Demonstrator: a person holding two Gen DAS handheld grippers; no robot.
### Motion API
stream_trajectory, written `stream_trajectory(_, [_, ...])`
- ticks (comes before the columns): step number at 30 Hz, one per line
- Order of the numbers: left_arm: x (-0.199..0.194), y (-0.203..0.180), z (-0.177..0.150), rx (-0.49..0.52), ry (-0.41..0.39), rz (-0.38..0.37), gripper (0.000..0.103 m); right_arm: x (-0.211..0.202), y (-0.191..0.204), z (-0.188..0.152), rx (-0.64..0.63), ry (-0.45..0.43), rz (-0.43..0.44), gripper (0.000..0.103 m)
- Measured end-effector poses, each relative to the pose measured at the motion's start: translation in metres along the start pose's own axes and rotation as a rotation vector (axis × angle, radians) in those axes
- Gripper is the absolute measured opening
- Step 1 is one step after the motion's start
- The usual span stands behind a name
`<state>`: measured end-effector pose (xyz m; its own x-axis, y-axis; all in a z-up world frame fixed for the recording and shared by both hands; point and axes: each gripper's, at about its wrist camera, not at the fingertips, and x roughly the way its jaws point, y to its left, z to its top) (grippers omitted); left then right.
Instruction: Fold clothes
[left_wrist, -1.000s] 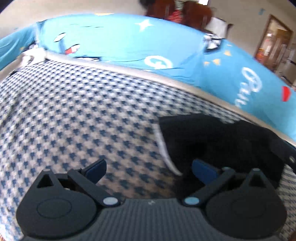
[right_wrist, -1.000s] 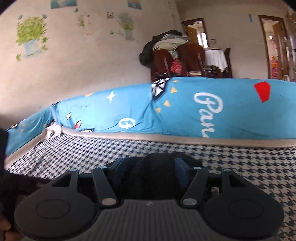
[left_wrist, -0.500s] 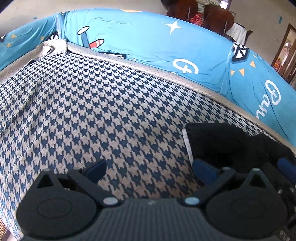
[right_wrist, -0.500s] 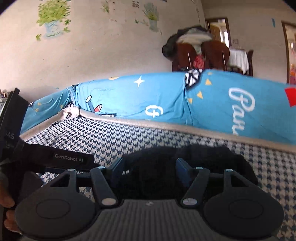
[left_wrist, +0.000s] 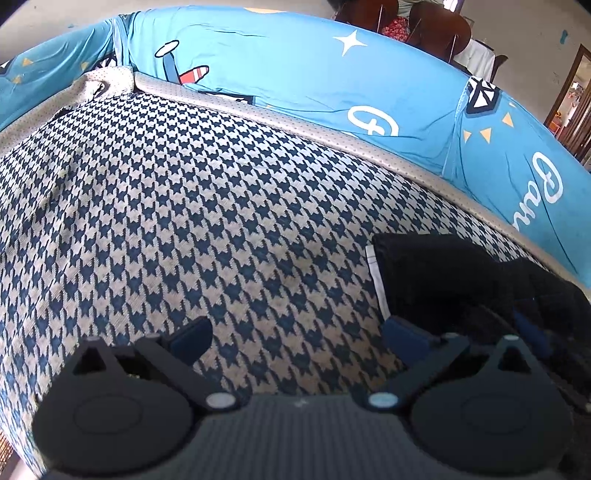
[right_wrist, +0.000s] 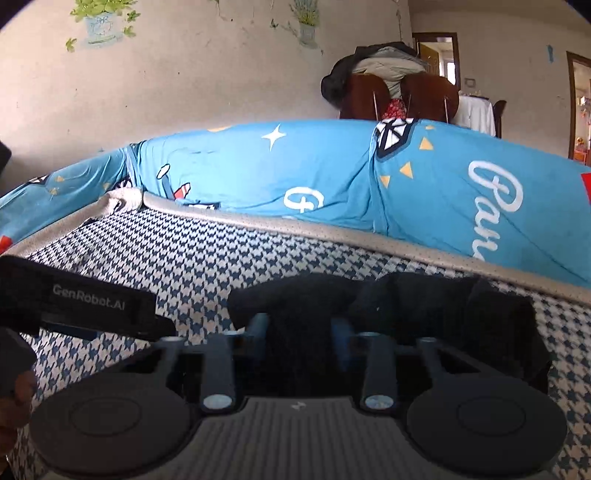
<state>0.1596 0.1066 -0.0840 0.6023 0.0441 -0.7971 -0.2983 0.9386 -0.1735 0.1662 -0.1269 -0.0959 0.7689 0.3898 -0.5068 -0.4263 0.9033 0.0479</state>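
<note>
The black garment (right_wrist: 388, 317) lies bunched on the houndstooth cushion (left_wrist: 184, 221), close to the blue backrest (right_wrist: 295, 177). The right gripper (right_wrist: 299, 328) has just been closing, and its jaws now stand pinched on a fold of the garment. The left gripper (left_wrist: 295, 336) stands apart, empty, just beside the garment's white-trimmed edge. Risk: the dark layers are hard to separate, so a lift may drag several at once. Open cushion lies away from the backrest on the left gripper's side.
</note>
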Motion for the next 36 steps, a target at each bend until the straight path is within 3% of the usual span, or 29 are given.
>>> stream_trajectory(4, [0.001, -0.002, -0.001, 0.006, 0.005, -0.001, 0.103, -0.006, -0.001, 0.000, 0.007, -0.001, 0.001, 0.012])
stream_trajectory(18, [-0.003, -0.028, -0.008, 0.052, -0.023, -0.063, 0.103, -0.085, -0.030, 0.015, 0.087, -0.106, -0.104, 0.011])
stream_trajectory(28, [-0.003, -0.058, -0.025, 0.159, -0.035, -0.186, 0.103, -0.129, -0.056, -0.010, 0.128, -0.048, -0.166, 0.011])
stream_trajectory(36, [0.005, -0.084, -0.044, 0.249, -0.017, -0.239, 0.103, -0.134, -0.096, -0.039, 0.211, 0.100, -0.286, 0.009])
